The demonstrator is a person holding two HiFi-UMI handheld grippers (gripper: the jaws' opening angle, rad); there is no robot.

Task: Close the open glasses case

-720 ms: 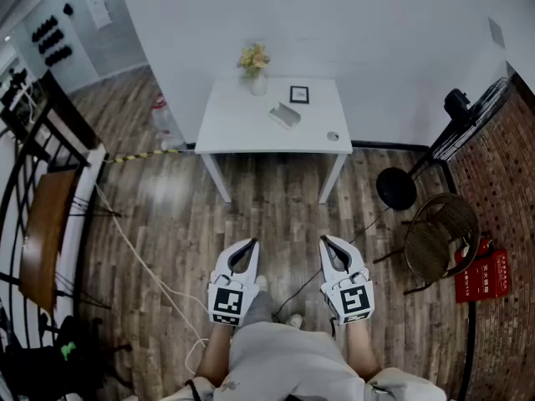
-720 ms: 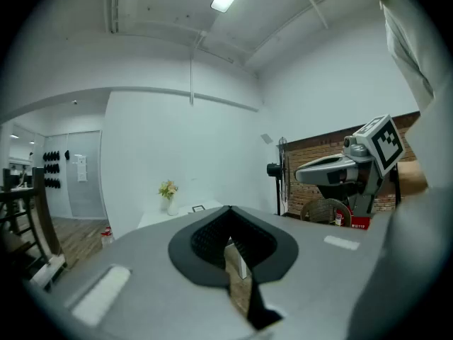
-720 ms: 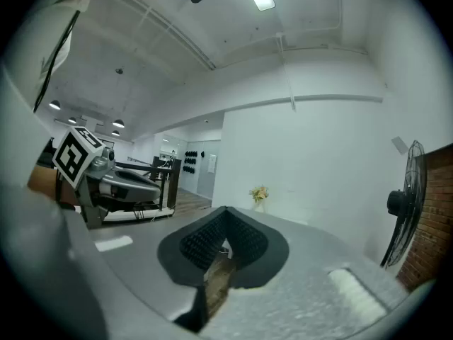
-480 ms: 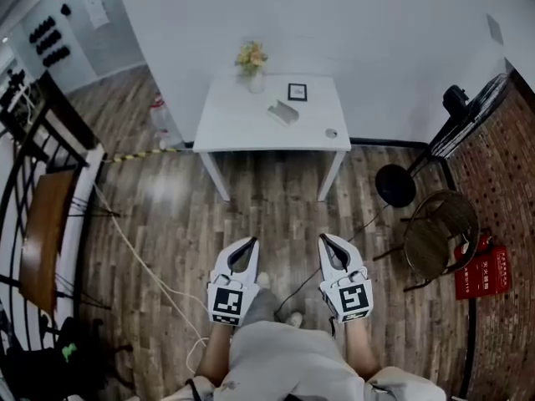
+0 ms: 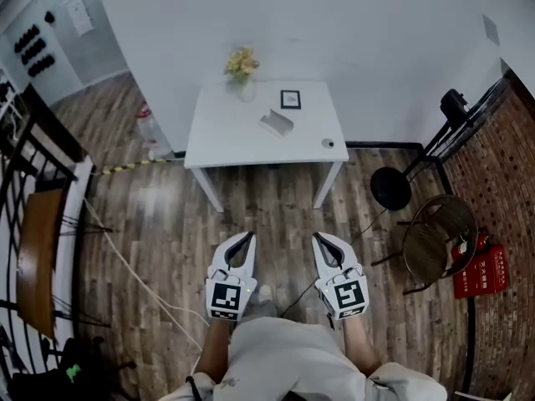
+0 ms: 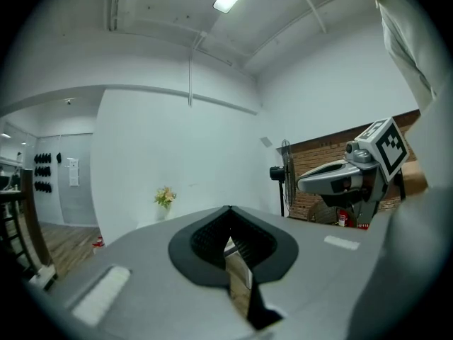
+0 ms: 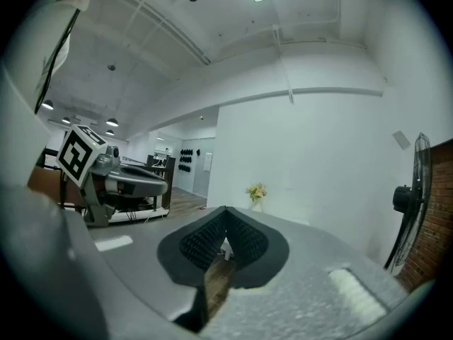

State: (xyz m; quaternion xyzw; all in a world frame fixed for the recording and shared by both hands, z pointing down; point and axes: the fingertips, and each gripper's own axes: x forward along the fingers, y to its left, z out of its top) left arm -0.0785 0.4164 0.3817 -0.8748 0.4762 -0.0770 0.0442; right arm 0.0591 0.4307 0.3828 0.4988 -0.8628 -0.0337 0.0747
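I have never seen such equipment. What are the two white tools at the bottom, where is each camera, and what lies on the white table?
A person holds a tool in each hand: the left gripper and the right gripper. The head view looks down from the person's head; each gripper view looks along that tool's own fingers. Both pairs of fingers are together and hold nothing. Ahead, the table bears a glasses case, flowers, a small frame and a small round thing.

desk point(image 5: 219, 136): upper centre, against wall point(image 5: 351, 32) | on desk: vase point(image 5: 242, 80) back left; frame point(image 5: 290, 99) back centre; glasses case point(image 5: 276, 123) just before frame; small object point(image 5: 328, 143) front right | floor point(image 5: 267, 203), right of frame: fan point(image 5: 456, 104), chair point(image 5: 438, 237)
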